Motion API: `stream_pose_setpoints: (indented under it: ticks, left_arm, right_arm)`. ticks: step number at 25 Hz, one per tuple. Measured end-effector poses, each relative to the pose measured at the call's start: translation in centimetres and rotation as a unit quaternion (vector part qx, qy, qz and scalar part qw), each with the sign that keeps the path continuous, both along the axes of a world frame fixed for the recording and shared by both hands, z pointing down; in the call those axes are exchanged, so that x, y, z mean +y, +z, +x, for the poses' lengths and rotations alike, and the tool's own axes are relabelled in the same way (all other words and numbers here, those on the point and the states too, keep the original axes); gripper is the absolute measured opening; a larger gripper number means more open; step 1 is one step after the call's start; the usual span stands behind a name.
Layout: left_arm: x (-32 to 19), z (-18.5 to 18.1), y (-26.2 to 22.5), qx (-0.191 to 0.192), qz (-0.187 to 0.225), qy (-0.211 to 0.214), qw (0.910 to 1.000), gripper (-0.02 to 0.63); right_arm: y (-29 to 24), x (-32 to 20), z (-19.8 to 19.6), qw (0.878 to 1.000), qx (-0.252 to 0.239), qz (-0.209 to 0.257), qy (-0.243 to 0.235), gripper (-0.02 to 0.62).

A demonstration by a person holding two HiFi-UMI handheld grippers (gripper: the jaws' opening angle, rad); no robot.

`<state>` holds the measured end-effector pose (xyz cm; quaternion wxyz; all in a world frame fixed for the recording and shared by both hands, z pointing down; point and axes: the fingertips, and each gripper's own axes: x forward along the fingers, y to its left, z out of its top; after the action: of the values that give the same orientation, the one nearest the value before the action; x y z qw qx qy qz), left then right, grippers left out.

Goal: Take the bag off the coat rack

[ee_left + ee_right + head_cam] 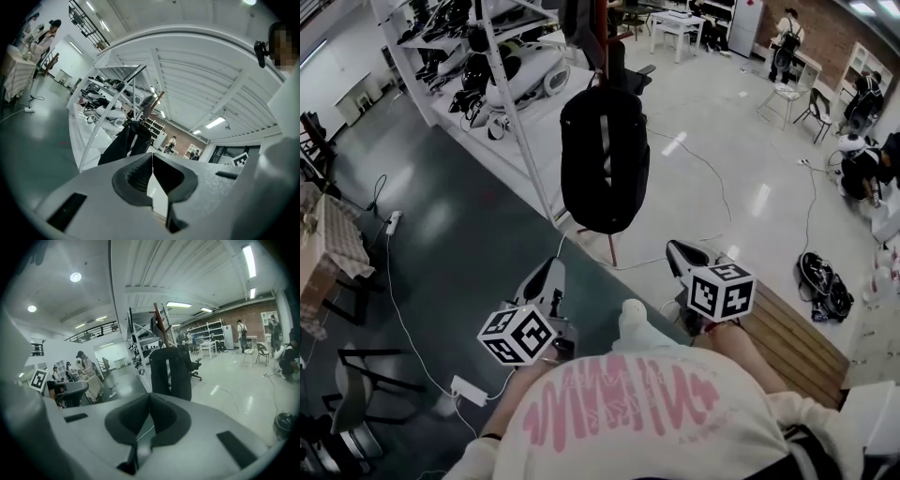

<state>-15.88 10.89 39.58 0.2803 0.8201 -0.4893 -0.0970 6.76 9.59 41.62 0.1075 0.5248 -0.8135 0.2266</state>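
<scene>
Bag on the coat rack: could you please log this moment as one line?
bag: hanging on coat rack | left gripper: shut, empty | right gripper: shut, empty

Left gripper [547, 276] held out level, jaws closed, empty, right gripper [679, 254] alongside, tilted downward, likewise closed, empty.

Glossy floor [722, 131] (brick wall [830, 23] beyond)

The bag [604, 159] hangs on the coat rack [602, 37] ahead of my left gripper [542, 277] and right gripper [681, 255]; shelving [511, 80] stands left of it.
</scene>
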Motion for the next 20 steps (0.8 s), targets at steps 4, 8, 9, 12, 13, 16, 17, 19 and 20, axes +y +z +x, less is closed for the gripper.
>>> stream_pose_setpoints:
  ticks: [4, 8, 9, 12, 13, 16, 17, 19, 20]
  left_arm:
    - [-0.4, 0.3, 0.3, -0.005, -0.004, 0.001, 1.0, 0.005]
    - [-1.4, 0.2, 0.0, -0.009, -0.002, -0.005, 0.9999, 0.005]
    - [-1.7, 0.1, 0.1, -0.01, -0.003, -0.007, 0.9999, 0.005]
    - [-2.5, 0.0, 0.5, -0.009, -0.009, -0.016, 0.9998, 0.005]
    - [-2.8, 0.1, 0.7, -0.009, -0.011, -0.017, 0.9997, 0.005]
    - [-3.9, 0.4, 0.9, -0.008, -0.014, -0.022, 0.9996, 0.005]
    - [-4.4, 0.6, 1.0, -0.005, -0.015, -0.023, 0.9996, 0.005]
    - [-5.2, 0.8, 1.2, 0.005, -0.018, -0.027, 0.9994, 0.005]
    - [-5.7, 0.8, 1.3, 0.011, -0.021, -0.031, 0.9993, 0.005]
  right_arm:
    - [0.3, -0.6, -0.4, 1.0, -0.007, -0.003, -0.006, 0.006]
    - [0.3, -2.1, -0.8, 1.0, -0.012, -0.001, -0.017, 0.006]
    - [0.4, -2.5, -0.8, 1.0, -0.012, -0.002, -0.018, 0.006]
    - [0.8, -3.6, -0.8, 1.0, -0.012, -0.006, -0.024, 0.006]
    - [1.0, -3.9, -0.8, 1.0, -0.012, -0.008, -0.026, 0.006]
    - [1.4, -5.3, -0.6, 0.999, -0.011, -0.013, -0.033, 0.006]
    - [1.5, -5.8, -0.5, 0.999, -0.011, -0.014, -0.035, 0.006]
    - [1.8, -6.9, -0.2, 0.999, -0.009, -0.016, -0.038, 0.006]
    - [2.0, -7.5, -0.1, 0.999, -0.009, -0.016, -0.04, 0.006]
